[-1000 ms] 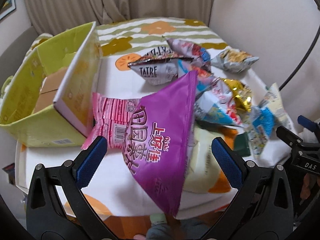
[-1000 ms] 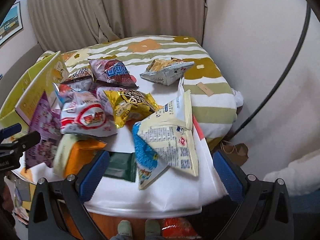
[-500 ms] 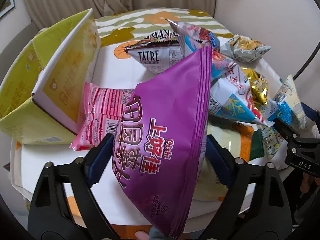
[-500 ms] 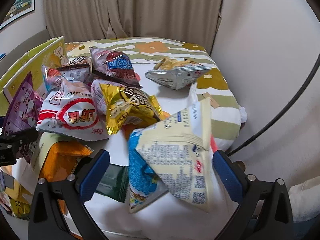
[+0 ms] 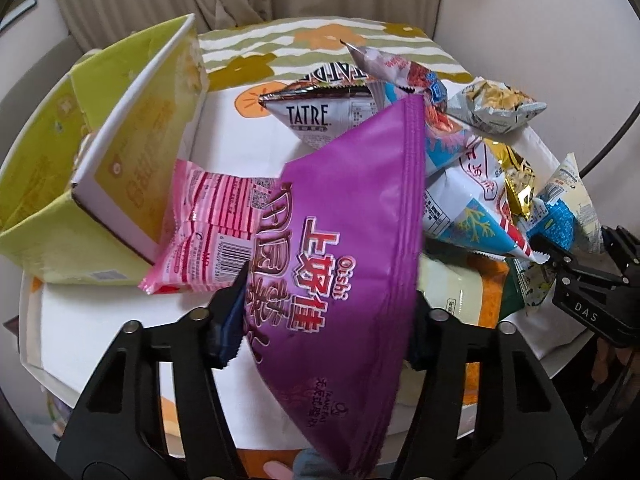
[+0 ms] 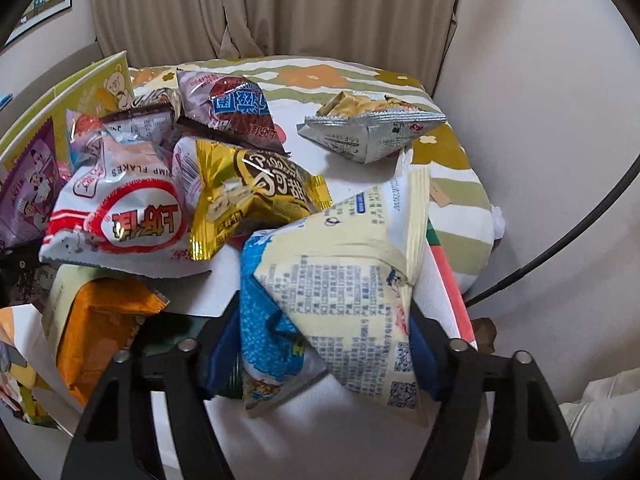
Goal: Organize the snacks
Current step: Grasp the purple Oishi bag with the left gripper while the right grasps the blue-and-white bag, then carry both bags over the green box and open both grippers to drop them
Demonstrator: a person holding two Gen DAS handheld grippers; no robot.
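A big purple snack bag (image 5: 344, 264) stands between the fingers of my left gripper (image 5: 324, 316), which press on both its sides. A cream and blue snack bag (image 6: 344, 292) sits between the fingers of my right gripper (image 6: 320, 344), which have closed onto it. Both bags rest at the near edge of the table (image 5: 120, 312). A yellow-green box (image 5: 100, 136) stands open at the left. A pink packet (image 5: 212, 232) lies against the box.
Several other snack bags crowd the table: a TATRE bag (image 5: 320, 116), a gold bag (image 6: 256, 196), a white and red shrimp flakes bag (image 6: 120, 220), a silver bag (image 6: 372, 132), an orange bag (image 6: 96, 320). A wall stands at the right.
Both grippers have moved forward and closed, the left onto the purple bag, the right onto the cream and blue bag. One second ago both were wide open.
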